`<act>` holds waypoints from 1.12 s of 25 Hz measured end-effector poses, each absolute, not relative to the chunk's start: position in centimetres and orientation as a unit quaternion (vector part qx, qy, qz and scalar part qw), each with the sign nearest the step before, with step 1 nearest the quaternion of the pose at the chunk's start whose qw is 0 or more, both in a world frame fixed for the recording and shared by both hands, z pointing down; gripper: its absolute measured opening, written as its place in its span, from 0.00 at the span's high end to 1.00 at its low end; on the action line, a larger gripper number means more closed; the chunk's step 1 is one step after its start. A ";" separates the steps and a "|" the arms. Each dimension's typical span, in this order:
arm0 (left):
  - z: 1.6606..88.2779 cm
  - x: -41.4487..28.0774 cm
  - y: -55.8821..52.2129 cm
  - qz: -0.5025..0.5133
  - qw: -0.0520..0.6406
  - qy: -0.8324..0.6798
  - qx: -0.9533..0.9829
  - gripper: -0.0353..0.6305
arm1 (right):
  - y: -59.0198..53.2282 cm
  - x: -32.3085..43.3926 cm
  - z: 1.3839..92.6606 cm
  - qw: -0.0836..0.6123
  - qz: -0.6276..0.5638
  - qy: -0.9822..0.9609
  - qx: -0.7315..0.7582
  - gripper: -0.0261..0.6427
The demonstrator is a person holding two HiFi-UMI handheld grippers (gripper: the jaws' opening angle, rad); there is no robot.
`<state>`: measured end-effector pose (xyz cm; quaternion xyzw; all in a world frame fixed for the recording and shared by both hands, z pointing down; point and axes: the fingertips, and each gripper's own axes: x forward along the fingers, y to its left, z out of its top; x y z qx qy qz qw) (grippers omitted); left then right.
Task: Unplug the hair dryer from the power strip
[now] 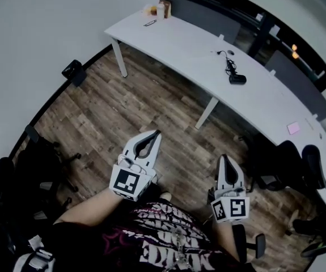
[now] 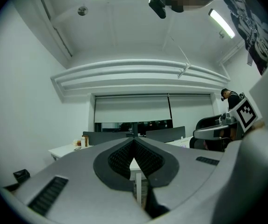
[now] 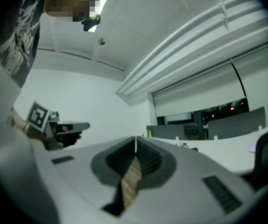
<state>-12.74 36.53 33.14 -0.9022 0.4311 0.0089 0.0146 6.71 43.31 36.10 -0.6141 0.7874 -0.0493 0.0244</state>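
On the long white table (image 1: 180, 41) lies a small black device (image 1: 237, 79) with a thin black cord (image 1: 228, 62) trailing from it; it is too small to tell whether it is the hair dryer or the power strip. Both grippers are held level over the wood floor, well short of the table. My left gripper (image 1: 154, 134) (image 2: 134, 140) has its tips together with nothing between them. My right gripper (image 1: 224, 157) (image 3: 135, 141) is also shut and empty. Each gripper shows in the other's view: the right gripper (image 2: 215, 132) and the left gripper (image 3: 66, 126).
Bottles (image 1: 158, 8) stand at the table's far left end and a pink note (image 1: 293, 127) lies towards its right. Black office chairs stand at the left (image 1: 35, 169) and right (image 1: 282, 163). A black box (image 1: 73, 71) sits by the wall. Another person (image 2: 229, 98) stands far right.
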 end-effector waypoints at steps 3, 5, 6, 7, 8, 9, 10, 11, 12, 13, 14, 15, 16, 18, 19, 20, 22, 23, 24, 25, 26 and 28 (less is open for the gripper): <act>32.7 -13.1 36.4 0.015 0.015 0.428 -0.903 0.91 | 43.3 5.8 36.4 0.022 -0.054 0.788 -0.612 0.91; 32.8 -13.6 36.1 0.018 0.008 0.430 -0.903 0.91 | 43.4 5.3 36.5 0.016 -0.052 0.790 -0.611 0.91; 32.9 -13.8 35.8 0.019 0.005 0.432 -0.902 0.91 | 43.3 5.0 36.6 0.013 -0.052 0.790 -0.611 0.91; 33.1 -14.0 35.6 0.021 0.002 0.434 -0.901 0.91 | 43.1 4.8 36.9 0.011 -0.055 0.790 -0.610 0.91; 33.2 -14.2 35.4 0.022 0.001 0.435 -0.900 0.91 | 42.9 4.7 37.2 0.009 -0.059 0.790 -0.610 0.91; 33.4 -14.3 35.3 0.021 0.000 0.435 -0.900 0.91 | 42.6 4.6 37.5 0.008 -0.064 0.790 -0.610 0.91; 33.5 -14.4 35.2 0.020 0.000 0.435 -0.900 0.91 | 42.3 4.4 37.7 0.008 -0.067 0.791 -0.609 0.91; 33.6 -14.5 35.1 0.018 0.001 0.435 -0.900 0.91 | 41.9 4.2 37.7 0.006 -0.067 0.792 -0.607 0.91; 33.8 -14.7 34.9 0.016 0.000 0.436 -0.900 0.91 | 41.6 4.0 37.7 0.004 -0.065 0.794 -0.605 0.91; 34.1 -14.9 34.5 0.014 -0.002 0.437 -0.899 0.91 | 41.2 3.8 37.5 0.003 -0.062 0.796 -0.602 0.91; 34.3 -15.1 34.0 0.012 -0.006 0.439 -0.898 0.91 | 40.8 3.6 37.4 0.004 -0.058 0.798 -0.599 0.91; 34.6 -15.2 33.5 0.011 -0.009 0.440 -0.898 0.91 | 40.4 3.4 37.2 0.009 -0.055 0.801 -0.596 0.91; 34.7 -15.3 32.9 0.011 -0.011 0.440 -0.898 0.91 | 40.0 3.2 37.0 0.014 -0.051 0.804 -0.592 0.91; 34.9 -15.4 32.0 0.011 -0.012 0.438 -0.899 0.91 | 39.1 2.9 36.8 0.013 -0.047 0.806 -0.590 0.91; 35.0 -15.5 31.5 0.012 -0.013 0.438 -0.899 0.91 | 38.4 2.9 36.9 0.008 -0.047 0.804 -0.592 0.91; 35.2 -15.7 30.8 0.012 -0.015 0.438 -0.899 0.91 | 37.7 2.9 37.1 0.003 -0.050 0.802 -0.596 0.91; 35.4 -16.0 29.2 0.015 -0.020 0.439 -0.898 0.91 | 36.1 2.8 37.4 -0.003 -0.057 0.797 -0.601 0.91; 35.4 -16.1 28.4 0.016 -0.021 0.438 -0.899 0.91 | 35.4 2.8 37.4 -0.006 -0.060 0.796 -0.603 0.91; 35.4 -16.0 27.6 0.016 -0.021 0.436 -0.900 0.91 | 34.8 2.8 37.3 -0.008 -0.060 0.794 -0.604 0.91; 35.3 -15.9 26.8 0.017 -0.021 0.433 -0.901 0.91 | 34.1 2.9 37.1 -0.009 -0.058 0.793 -0.607 0.91; 35.0 -15.7 25.9 0.019 -0.020 0.429 -0.903 0.91 | 33.5 3.0 36.7 -0.009 -0.056 0.790 -0.610 0.91; 34.1 -15.5 24.3 0.029 -0.016 0.421 -0.906 0.91 | 32.2 3.1 35.8 -0.006 -0.048 0.786 -0.616 0.91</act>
